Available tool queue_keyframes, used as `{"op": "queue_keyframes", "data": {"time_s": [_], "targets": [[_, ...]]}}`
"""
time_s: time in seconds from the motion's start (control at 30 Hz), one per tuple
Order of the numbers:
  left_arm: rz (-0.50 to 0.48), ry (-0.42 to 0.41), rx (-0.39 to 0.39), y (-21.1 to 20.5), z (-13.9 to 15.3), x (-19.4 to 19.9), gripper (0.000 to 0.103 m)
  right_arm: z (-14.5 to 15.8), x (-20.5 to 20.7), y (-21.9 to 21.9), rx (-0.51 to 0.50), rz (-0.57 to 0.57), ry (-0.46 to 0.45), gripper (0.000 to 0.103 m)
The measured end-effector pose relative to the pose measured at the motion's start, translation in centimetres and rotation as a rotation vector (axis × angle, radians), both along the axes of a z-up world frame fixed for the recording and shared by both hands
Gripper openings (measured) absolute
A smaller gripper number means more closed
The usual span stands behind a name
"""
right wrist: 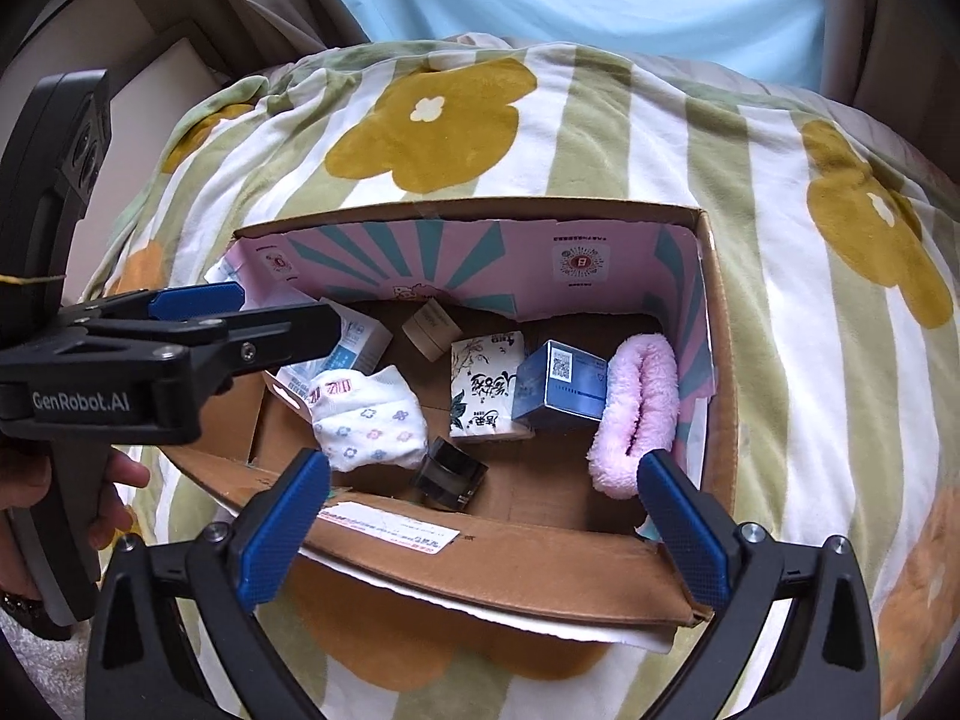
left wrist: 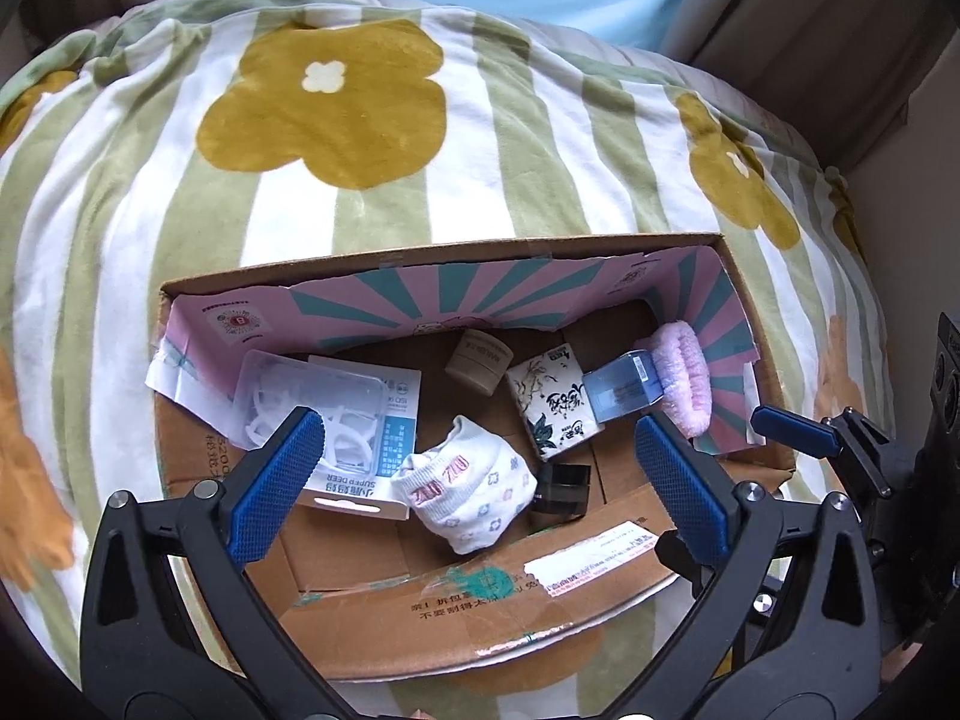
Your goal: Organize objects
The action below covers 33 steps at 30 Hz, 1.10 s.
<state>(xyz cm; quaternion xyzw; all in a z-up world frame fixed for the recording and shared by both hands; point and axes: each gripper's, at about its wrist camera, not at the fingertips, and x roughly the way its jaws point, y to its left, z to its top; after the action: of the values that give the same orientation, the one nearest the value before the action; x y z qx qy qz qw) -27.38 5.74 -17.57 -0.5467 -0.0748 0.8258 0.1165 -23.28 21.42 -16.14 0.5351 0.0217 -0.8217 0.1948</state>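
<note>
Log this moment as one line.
left gripper open, empty | right gripper open, empty | cardboard box holds items

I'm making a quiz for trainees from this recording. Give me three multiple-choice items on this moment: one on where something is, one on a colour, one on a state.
1. Where does the fluffy headband lie?
A. On the blanket outside the box
B. Inside the cardboard box, at its right end
C. Between the left gripper's fingers

2. What colour is the headband?
A. Pink
B. Black
C. Yellow

3. How do both grippers stand?
A. Both shut on the sock
B. One shut, one open
C. Both open and empty

Answers:
1 B: it leans against the box's right wall, beside the blue carton.
2 A: its fluffy fabric is pale pink.
3 C: the left gripper and right gripper show spread blue pads with nothing pressed between them; the sock lies loose on the box floor.
</note>
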Motion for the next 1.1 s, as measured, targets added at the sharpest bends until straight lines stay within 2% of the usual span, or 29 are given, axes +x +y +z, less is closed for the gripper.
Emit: {"op": "queue_keyframes", "data": {"time_s": [0.23,0.47,0.8,0.97,1.1], "targets": [[0.001,0.014,0.005,-0.6,1.3,1.0,0.103,0.8,0.8,-0.5,0.008,-0.015,0.005,0.102],[0.006,0.04,0.005,-1.7,4.0,2.2,0.103,2.8,1.7,-1.3,0.012,-0.04,0.019,0.102],[0.048,0.119,-0.038,-3.9,12.3,6.4,0.103,9.8,3.6,-1.2,0.031,-0.146,0.06,0.102],[0.074,0.146,-0.068,-5.1,16.9,11.0,0.103,14.3,6.1,-1.2,0.076,-0.17,0.094,0.102],[0.095,0.17,-0.105,-5.9,19.4,15.5,0.103,16.7,9.2,-1.4,0.108,-0.16,0.114,0.102]]}}
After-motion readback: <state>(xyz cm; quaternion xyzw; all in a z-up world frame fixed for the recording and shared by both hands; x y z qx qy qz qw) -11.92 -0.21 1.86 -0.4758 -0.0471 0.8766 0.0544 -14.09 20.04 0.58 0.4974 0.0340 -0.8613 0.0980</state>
